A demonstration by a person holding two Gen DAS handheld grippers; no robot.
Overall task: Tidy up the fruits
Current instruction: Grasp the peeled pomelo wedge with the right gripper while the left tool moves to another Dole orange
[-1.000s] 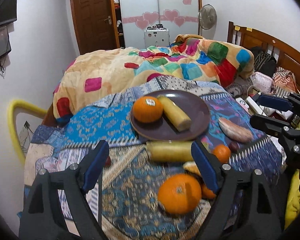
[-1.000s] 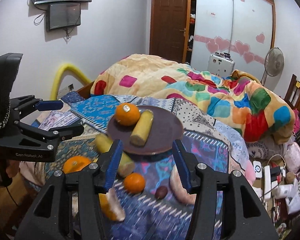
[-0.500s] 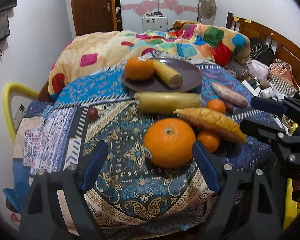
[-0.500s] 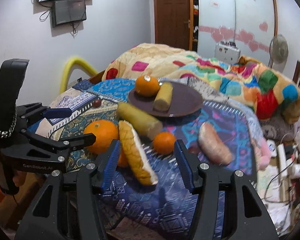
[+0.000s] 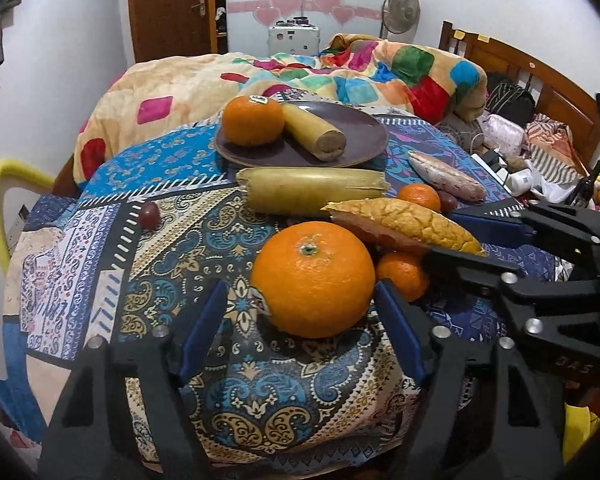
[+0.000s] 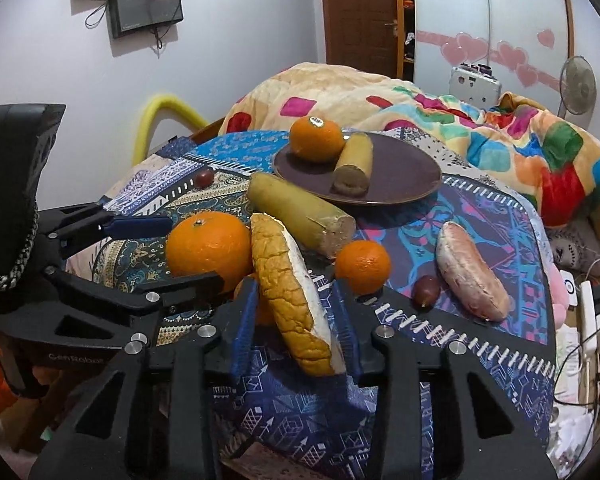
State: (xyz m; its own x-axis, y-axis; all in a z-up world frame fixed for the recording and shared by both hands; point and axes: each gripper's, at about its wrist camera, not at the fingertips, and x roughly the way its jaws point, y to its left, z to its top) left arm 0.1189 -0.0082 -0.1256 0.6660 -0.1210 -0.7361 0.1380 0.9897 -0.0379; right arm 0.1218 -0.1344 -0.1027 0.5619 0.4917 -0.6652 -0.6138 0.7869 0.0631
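A big orange (image 5: 313,278) lies on the patterned cloth between the open fingers of my left gripper (image 5: 300,320); it also shows in the right wrist view (image 6: 209,246). My right gripper (image 6: 296,320) is open around a yellow-crusted bread slice (image 6: 292,292), which leans on a small orange (image 5: 402,276). A brown plate (image 5: 356,136) at the back holds an orange (image 5: 253,120) and a yellow roll (image 5: 314,132). A long yellow fruit (image 5: 312,191), another small orange (image 6: 362,266), two grapes (image 6: 425,290) and a pinkish bun (image 6: 472,276) lie around.
The round table (image 5: 80,248) stands against a bed with a colourful quilt (image 5: 340,72). A yellow chair back (image 5: 4,200) is on the left. Clutter and cables (image 6: 580,312) lie to the right.
Both grippers have moved forward and down toward the near fruits. The big orange now sits between the left fingers and the bread slice between the right fingers.
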